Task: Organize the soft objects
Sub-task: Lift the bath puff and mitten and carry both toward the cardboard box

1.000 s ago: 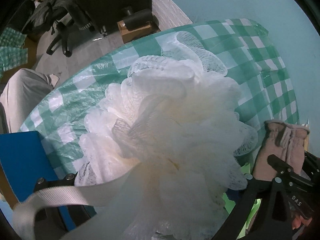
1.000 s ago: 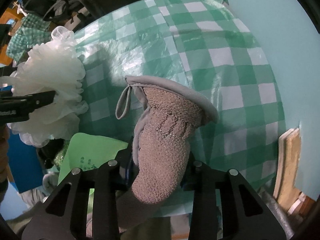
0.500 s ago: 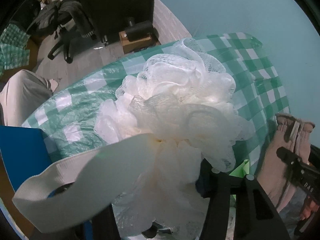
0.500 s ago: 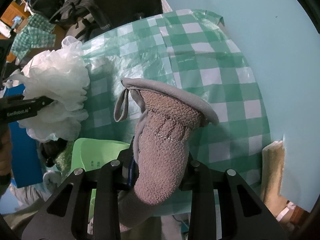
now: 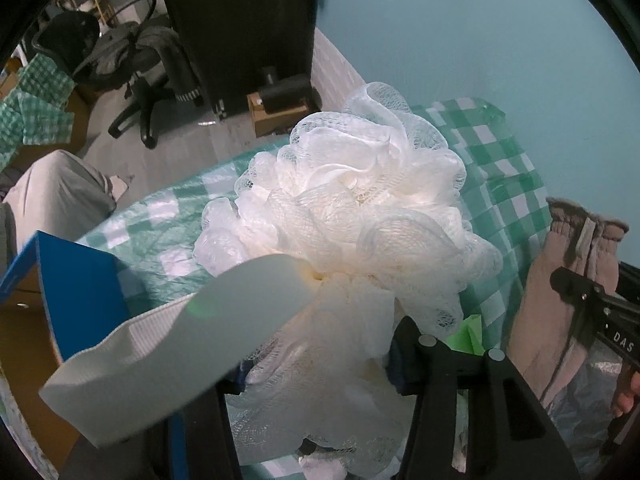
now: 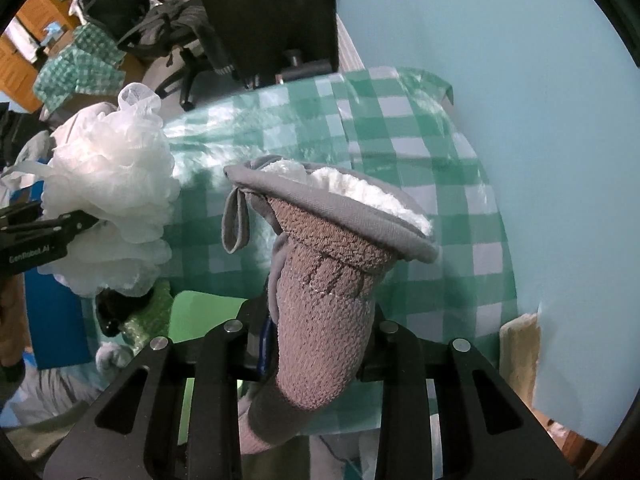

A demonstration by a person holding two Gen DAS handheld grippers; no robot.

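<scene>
Your left gripper (image 5: 320, 344) clamps the white mesh bath pouf (image 5: 352, 208); your right gripper (image 6: 316, 336) clamps a grey fleece-lined mitten (image 6: 324, 304). Both hang above the checked table (image 6: 420, 128), whose far edge meets the wall (image 6: 500, 60).

A pale teal wall (image 5: 460, 40) backs the green-checked table (image 6: 420, 128); a black office chair (image 5: 136, 80) stands on grey floor (image 5: 192, 136).

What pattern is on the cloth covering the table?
A green-and-white check on the tablecloth; the right wrist view shows it best.

Table under a glossy green-and-white checked cloth (image 6: 420, 152), a blue box (image 5: 80, 280) at its near edge.
</scene>
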